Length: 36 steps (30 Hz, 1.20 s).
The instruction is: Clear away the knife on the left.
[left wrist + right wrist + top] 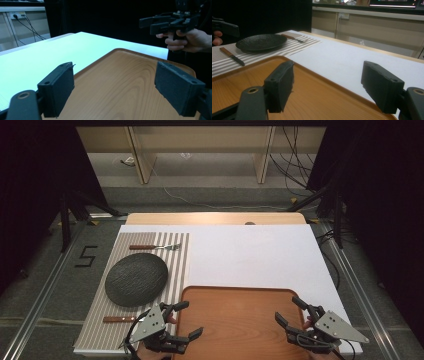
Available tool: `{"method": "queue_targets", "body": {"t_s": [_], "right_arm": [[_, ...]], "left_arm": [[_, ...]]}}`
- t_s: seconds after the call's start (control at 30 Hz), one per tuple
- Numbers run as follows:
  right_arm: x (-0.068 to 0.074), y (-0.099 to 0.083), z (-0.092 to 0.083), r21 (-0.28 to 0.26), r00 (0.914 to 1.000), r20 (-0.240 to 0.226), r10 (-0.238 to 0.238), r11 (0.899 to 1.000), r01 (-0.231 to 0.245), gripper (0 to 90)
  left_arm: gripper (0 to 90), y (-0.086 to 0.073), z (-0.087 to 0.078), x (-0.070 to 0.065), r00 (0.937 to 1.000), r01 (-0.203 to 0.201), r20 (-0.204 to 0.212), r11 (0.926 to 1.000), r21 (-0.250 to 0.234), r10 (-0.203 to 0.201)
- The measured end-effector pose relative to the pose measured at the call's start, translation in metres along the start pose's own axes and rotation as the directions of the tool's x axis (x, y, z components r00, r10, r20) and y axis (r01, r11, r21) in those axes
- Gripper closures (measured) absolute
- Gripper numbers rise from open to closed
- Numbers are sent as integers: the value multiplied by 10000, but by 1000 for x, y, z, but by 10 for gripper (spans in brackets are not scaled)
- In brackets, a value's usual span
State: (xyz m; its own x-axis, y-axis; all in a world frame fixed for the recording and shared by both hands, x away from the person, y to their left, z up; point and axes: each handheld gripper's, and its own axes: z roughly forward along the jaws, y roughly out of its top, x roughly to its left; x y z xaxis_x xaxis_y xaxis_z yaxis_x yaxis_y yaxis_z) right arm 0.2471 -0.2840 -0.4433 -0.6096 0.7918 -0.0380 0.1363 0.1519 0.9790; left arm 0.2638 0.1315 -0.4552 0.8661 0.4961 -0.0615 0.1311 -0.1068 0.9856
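High view: left claw (186, 318) spread at 7 o'clock, right claw (291, 310) spread at 5 o'clock, both empty over bare wooden tray (235, 320). Plate (136, 280), fork (155, 247), knife (120, 319) untouched on striped mat (180, 255) at 9 o'clock. Seemingly nothing begun yet.

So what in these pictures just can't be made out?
- Knife blade: in the high view the left gripper covers it.
- Near edge of the wooden tray: cut off by the high view's bottom edge.
- Fork tines: too small to count in the high view.
- The hand on the right gripper: mostly under the gripper in the high view.
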Motion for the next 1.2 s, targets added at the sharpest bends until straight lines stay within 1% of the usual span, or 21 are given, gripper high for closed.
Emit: {"method": "queue_targets", "body": {"t_s": [0.13,0.17,0.33,0.4,0.43,0.47,0.5,0.53,0.57,0.6,0.63,0.67,0.7,0.73,0.83,0.87,0.93,1.03,1.13,1.17,1.2], "right_arm": [[0,0,0,4,10000,7,10,10000,-10,274],[0,0,0,4,10000,7,10,10000,-10,274],[0,0,0,5,10000,-10,7,10000,-7,274],[0,0,0,11,10000,-3,7,10000,-7,274],[0,0,0,13,10000,-4,14,10000,-14,274],[0,0,0,13,10000,-4,14,10000,-14,274],[0,0,0,13,10000,-7,10,10000,-10,273],[0,0,0,13,10000,-7,10,10000,-10,273],[0,0,0,16,10000,-14,5,10000,-5,273],[0,0,0,22,10000,-16,3,10000,-3,273],[0,0,0,22,10000,-21,7,10000,-7,273],[0,0,0,23,10000,-26,13,10000,-13,274],[0,0,0,30,10000,-29,11,10000,-10,274],[0,0,0,30,10000,-29,11,10000,-10,274],[0,0,1,37,10000,-38,7,10000,-7,273],[0,0,1,45,10000,-41,14,10000,-14,274],[0,0,1,36,10000,-40,-3,10000,4,274],[0,0,1,43,10000,-47,3,10000,-3,274],[0,0,1,64,10000,-52,7,10000,-7,274],[0,0,1,54,10000,-63,5,10000,-5,273],[0,0,1,54,10000,-63,5,10000,-5,273]], "left_arm": [[158,3,-1,-1,9999,-15,108,10000,30,15],[158,4,-1,-1,9999,-89,130,9999,69,88],[158,10,-5,0,9996,-282,35,9994,200,281],[158,12,-8,2,9993,-367,-9,9988,326,368],[158,14,-9,4,9988,-486,-55,9972,563,490],[157,14,-9,4,9988,-486,-55,9972,563,490],[157,16,-10,5,9974,-677,-169,9929,978,697],[156,16,-10,5,9974,-677,-169,9929,978,697],[157,18,-12,7,9958,-846,-257,9887,1234,884],[156,18,-12,7,9958,-846,-257,9887,1234,884],[156,20,-13,9,9953,-896,-230,9846,1498,941],[156,21,-14,10,9945,-953,-265,9822,1622,1008],[156,21,-15,11,9936,-1021,-313,9802,1698,1089],[156,21,-15,11,9936,-1021,-313,9802,1698,1089],[156,24,-19,16,9924,-1104,-302,9720,2074,1192],[156,24,-19,16,9924,-1104,-302,9720,2074,1192],[156,24,-21,21,9919,-1109,-352,9662,2329,1224],[157,23,-23,25,9928,-1007,-379,9640,2462,1134],[157,24,-25,28,9909,-1113,-415,9532,2811,1279],[157,25,-26,29,9897,-1171,-442,9470,2992,1363],[157,25,-26,29,9897,-1171,-442,9470,2992,1363]]}}
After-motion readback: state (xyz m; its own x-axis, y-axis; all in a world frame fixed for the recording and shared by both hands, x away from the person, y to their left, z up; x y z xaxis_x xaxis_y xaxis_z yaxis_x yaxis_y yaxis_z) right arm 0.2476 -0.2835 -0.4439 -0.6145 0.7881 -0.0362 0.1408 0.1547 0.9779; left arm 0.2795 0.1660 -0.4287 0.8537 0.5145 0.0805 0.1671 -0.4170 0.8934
